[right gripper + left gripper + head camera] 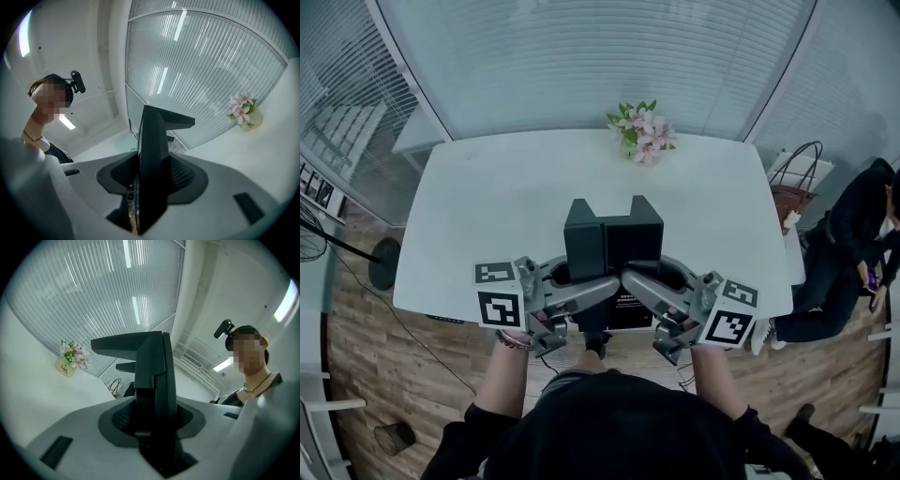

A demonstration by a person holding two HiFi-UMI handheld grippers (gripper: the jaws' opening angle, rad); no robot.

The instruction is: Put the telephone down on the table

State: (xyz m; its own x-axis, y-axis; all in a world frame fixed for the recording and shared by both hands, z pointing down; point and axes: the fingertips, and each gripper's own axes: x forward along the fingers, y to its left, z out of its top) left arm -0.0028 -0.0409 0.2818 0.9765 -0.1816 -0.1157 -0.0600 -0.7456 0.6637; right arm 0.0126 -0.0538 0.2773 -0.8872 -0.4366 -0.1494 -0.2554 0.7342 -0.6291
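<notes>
A black telephone (612, 246), boxy and stood on edge, hangs over the near edge of the white table (487, 206). My left gripper (581, 292) is shut on its left side and my right gripper (649, 287) on its right side. In the left gripper view the telephone (154, 380) rises as a dark slab out of the left gripper (154, 427), with the grey jaws tight against it. In the right gripper view the telephone (152, 159) stands the same way in the right gripper (149, 187). Its underside is hidden.
A small vase of pink flowers (641, 133) stands at the table's far edge, in front of a wall of blinds. A bag (792, 183) and a person in dark clothes (853, 244) are beyond the table's right end. A floor stand (384, 262) is at the left.
</notes>
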